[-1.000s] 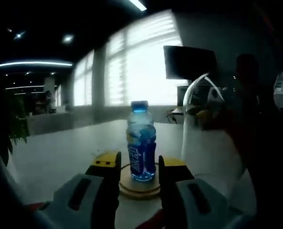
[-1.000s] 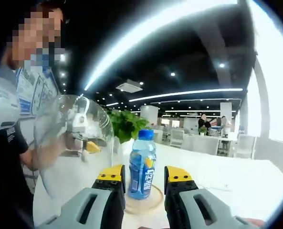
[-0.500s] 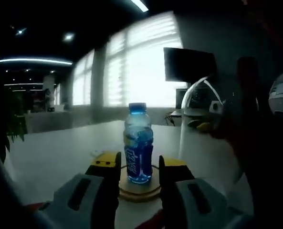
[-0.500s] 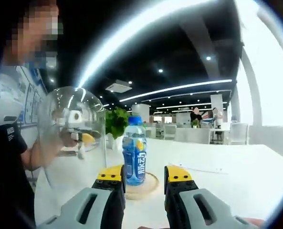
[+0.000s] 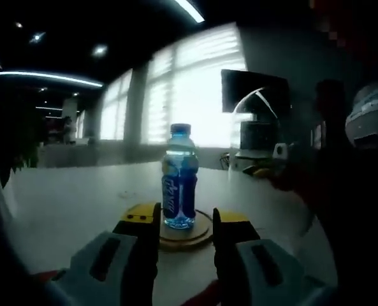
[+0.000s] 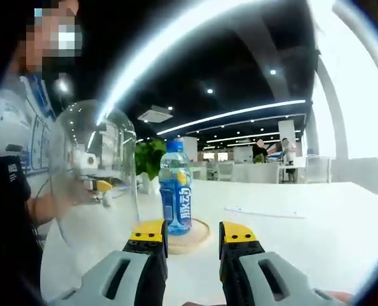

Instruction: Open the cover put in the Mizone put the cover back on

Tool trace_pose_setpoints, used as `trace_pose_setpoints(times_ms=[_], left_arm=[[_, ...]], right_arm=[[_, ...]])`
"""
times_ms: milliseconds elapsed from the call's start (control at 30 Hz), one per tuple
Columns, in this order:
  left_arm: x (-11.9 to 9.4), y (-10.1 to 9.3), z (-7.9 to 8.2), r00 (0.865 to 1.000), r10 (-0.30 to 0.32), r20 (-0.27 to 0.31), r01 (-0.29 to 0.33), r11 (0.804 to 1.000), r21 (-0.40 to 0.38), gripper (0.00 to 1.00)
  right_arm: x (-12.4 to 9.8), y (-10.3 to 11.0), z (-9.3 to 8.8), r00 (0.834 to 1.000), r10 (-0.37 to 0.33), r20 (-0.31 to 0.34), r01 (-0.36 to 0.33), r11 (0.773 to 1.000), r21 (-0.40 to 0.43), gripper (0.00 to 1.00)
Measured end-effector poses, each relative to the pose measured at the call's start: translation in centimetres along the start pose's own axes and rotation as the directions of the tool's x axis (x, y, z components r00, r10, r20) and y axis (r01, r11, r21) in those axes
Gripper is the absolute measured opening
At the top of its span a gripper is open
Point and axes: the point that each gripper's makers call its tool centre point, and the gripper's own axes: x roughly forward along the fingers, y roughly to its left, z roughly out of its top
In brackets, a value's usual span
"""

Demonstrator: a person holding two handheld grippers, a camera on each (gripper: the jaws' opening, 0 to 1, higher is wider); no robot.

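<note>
tool tips come first in the left gripper view: the left tool [image 5: 184, 218] rises from the bottom with its yellow-tipped jaws parted and nothing between them. just past the tips, a round wooden base [image 5: 187, 230] lies on the white tabletop [image 5: 74, 204], and the mizone bottle [image 5: 179, 176] stands upright on it, blue label and blue cap, seen through the gap between the jaws. to the right of the bottle and apart from it, the clear glass dome cover [image 5: 255, 153] is held up off the tabletop, tilted, by a dark, backlit hand; how the hand grips it is hard to make out. beyond that, bright windows with blinds [image 5: 189, 89] and a dark monitor [image 5: 252, 92] fill the far wall.

in the right gripper view the right tool [image 6: 192, 231] likewise sits low with its jaws spread and empty. directly beyond the tips is the wooden base [image 6: 192, 234] with the mizone bottle [image 6: 176, 188] upright on it. to the left of the bottle, close beside it but not over it, the dome cover [image 6: 93, 172] hangs in the air above the tabletop [image 6: 303, 217], with a person's forearm [image 6: 45, 207] reaching to it. farther back stand a green plant [image 6: 149, 158], desks and ceiling light strips [image 6: 239, 115].
</note>
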Motion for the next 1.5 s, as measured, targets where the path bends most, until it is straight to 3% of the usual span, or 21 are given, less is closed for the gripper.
trace_pose_setpoints(times_ms=[333,833,1500], left_arm=[[-1.8,0.5,-0.3,0.998,0.026,0.065,-0.021,0.997,-0.069,0.25],[-1.5,-0.2,-2.2,0.999,0.031,-0.014,-0.031,1.0,0.002,0.25],[-1.5,0.0,-1.7,0.999,0.032,0.009,-0.031,0.999,-0.032,0.26]], right_arm=[[0.1,0.4,-1.2,1.0,0.015,0.01,-0.016,0.999,0.037,0.22],[0.2,0.9,-2.8,0.999,0.002,-0.047,-0.004,0.999,-0.048,0.22],[0.1,1.2,-2.5,0.999,0.018,-0.035,-0.02,0.999,-0.046,0.22]])
